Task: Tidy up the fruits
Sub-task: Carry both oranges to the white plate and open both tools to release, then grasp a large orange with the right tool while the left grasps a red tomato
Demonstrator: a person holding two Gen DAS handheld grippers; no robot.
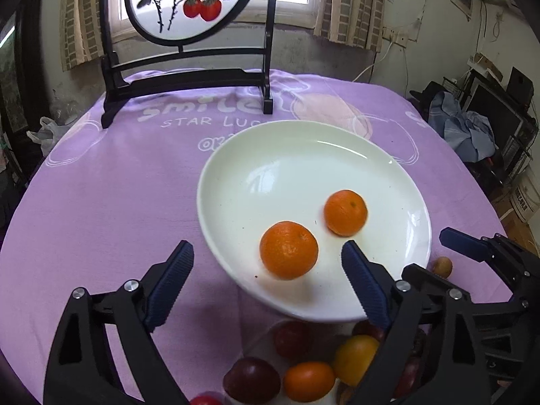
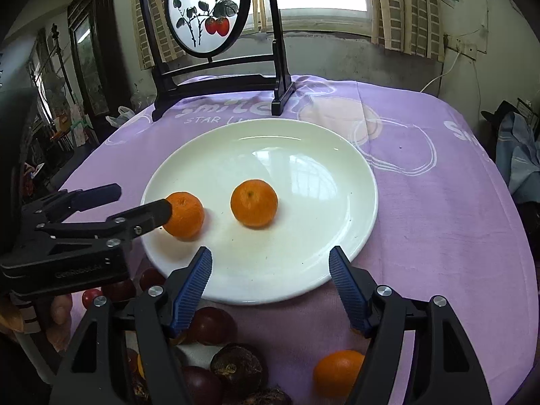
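Item: white plate (image 2: 303,270) on a purple tablecloth (image 2: 438,202), centre of the table. Holds two mandarins — one (image 2: 253,203) near the plate's middle, one (image 2: 185,215) toward its 9 o'clock rim as seen from the right wrist.

Item: left gripper (image 1: 266,260), jaws wide apart, empty; the nearer mandarin sits on the plate just ahead of the gap between its fingers, and I cannot tell whether a pad touches it. From the right wrist one black finger overlaps that fruit's edge.

Item: right gripper (image 2: 270,263), jaws apart, holding nothing, hovering at the plate's 6 o'clock rim.

Item: unsorted pile at 6 o'clock, below the rim — dark purple fruits, likely passion fruit (image 2: 212,325), a further mandarin (image 2: 337,373), a yellow fruit (image 1: 356,357), small red ones (image 2: 91,297).

Step in hand, by my reading: oranges are going onto the plate, two there, at least one more waiting. The next move calls for a gripper to drop back to the pile and close round that loose mandarin without nudging its neighbours.

Obstacles: the pile is crowded and partly hidden under both grippers — the two tools sit close together. Behind, at 12 o'clock, a round painted screen (image 2: 206,10) on a black stand, well clear.
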